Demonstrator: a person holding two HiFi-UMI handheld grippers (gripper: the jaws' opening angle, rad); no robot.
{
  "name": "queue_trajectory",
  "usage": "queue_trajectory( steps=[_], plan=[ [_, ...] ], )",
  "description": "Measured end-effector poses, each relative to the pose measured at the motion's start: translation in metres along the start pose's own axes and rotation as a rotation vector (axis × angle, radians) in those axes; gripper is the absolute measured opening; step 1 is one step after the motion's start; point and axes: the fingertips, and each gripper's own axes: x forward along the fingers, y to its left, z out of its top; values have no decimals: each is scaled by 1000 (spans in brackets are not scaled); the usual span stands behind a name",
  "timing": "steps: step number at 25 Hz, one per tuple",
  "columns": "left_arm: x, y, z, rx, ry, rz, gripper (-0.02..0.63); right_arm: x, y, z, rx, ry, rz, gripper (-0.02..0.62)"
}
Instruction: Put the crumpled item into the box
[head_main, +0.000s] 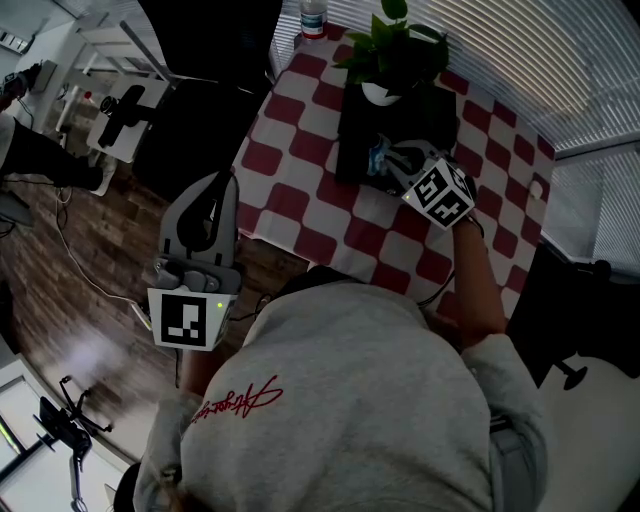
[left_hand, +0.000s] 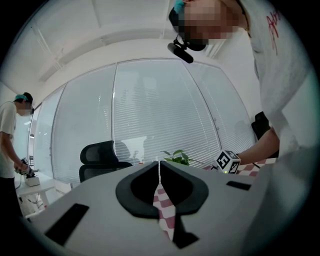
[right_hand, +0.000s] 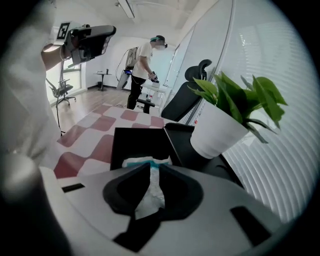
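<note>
Right claw (right_hand: 150, 167): jaws closed down to a narrow gap, pinching the crumpled item (right_hand: 149, 194). The item is white paper-like stuff with a teal edge, and it bunches out past the tips. Nothing else is in the grip.

Just beyond the tips is the black box (right_hand: 135, 142), open on top and apparently empty. The item's leading edge sits over the box's near wall. In the head view the claw nose is low over the same dark box (head_main: 352, 140), on the red-and-white checked table (head_main: 300, 205).

A potted plant (right_hand: 220, 125) stands just beside the box on an adjoining dark panel. Whether that panel is the lid, cannot tell.

Left claw (left_hand: 159, 164): jaws together with nothing between them, held off the table edge, well apart from the box.

Progress, as judged: pickup and carry are done, and the item is at the box mouth. Left to do: bring it fully over the opening, lower it, and let go. It is not yet inside.
</note>
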Motion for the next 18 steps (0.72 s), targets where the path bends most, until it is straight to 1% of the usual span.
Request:
queue_trajectory(
  steps=[5,13,18],
  plan=[
    [1,0,4,16,-22,-11,23,-11,-4,7,24,-33,-64,38],
    [0,-4,5,6,-11,-34,22,-28,-8,21,66,-108,-140,17],
    [-2,-2,7,25,-35,-41,23,-36,-8,27,113,-162,-186,12]
  ],
)
